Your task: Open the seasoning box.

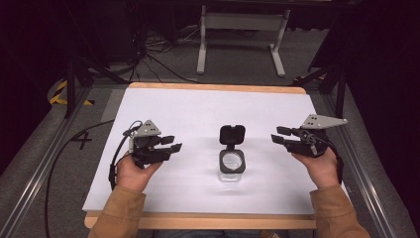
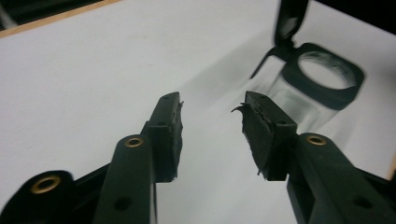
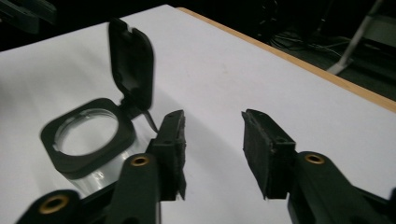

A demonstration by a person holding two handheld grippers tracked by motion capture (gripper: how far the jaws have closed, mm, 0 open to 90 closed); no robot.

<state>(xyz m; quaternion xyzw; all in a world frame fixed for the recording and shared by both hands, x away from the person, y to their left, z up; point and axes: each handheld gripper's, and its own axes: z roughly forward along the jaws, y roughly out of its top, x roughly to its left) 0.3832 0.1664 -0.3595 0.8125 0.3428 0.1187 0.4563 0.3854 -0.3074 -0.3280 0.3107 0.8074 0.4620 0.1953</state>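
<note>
A clear jar (image 1: 231, 166) with a black square collar stands upright near the middle of the white table top (image 1: 198, 114), its black flip lid (image 1: 232, 135) hinged open and standing up behind the mouth. My left gripper (image 1: 173, 143) sits well to the jar's left, open, nothing between its pads. My right gripper (image 1: 278, 135) sits to the jar's right, open and empty too. The left gripper view has the jar (image 2: 317, 86) beyond the gripper (image 2: 212, 109), up and to the right. The right gripper view has the jar (image 3: 88, 140) and lid (image 3: 132, 60) left of the gripper (image 3: 212, 128).
The table's wooden edge (image 1: 198, 220) runs along the near side. Metal rails (image 1: 44, 163) flank the table. Behind it, on the grey floor, stand a white frame (image 1: 242, 29) and loose cables (image 1: 158, 47).
</note>
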